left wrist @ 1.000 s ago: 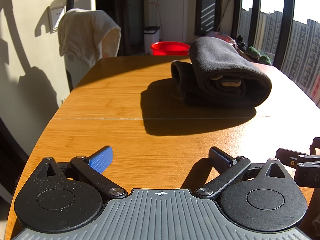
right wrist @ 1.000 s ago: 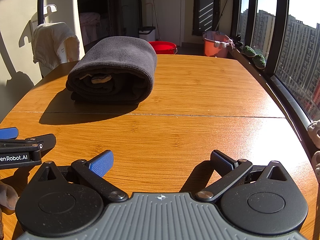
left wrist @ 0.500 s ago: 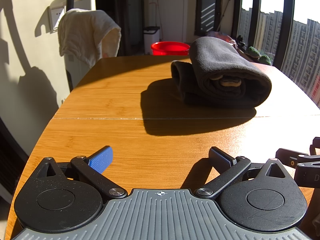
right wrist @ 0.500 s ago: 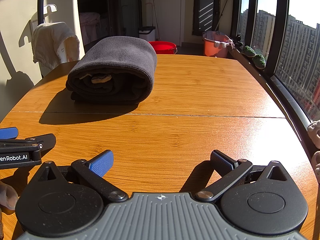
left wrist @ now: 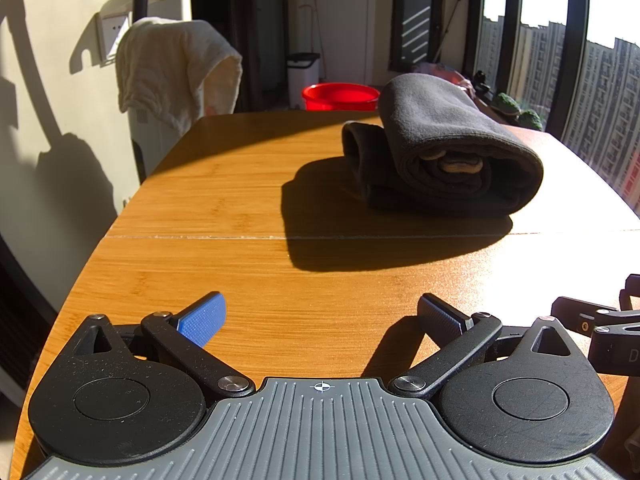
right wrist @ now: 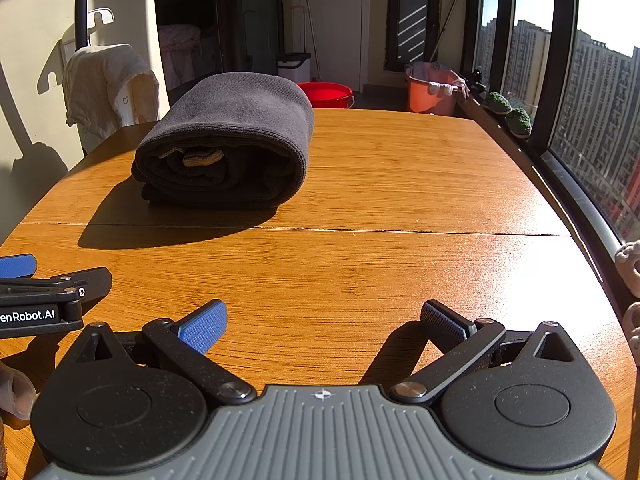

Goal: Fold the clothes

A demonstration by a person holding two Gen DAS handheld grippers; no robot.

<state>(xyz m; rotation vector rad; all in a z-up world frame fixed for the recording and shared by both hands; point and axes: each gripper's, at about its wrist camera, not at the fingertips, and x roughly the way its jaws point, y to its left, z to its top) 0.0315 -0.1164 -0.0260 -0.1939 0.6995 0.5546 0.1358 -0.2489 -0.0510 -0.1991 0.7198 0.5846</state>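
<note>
With both the left gripper (left wrist: 322,320) and right gripper (right wrist: 324,322) empty, jaws wide, low over the desk (right wrist: 400,184), we judged the garment (right wrist: 228,140), lying folded well ahead, best left untouched.

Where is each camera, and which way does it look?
Left wrist: on the left claw, looking across the wooden table at the folded dark grey cloth; its open fingers show.
Right wrist: on the right claw, facing likewise; a fingertip shows.
Both share the cloth, table, red basin.
</note>
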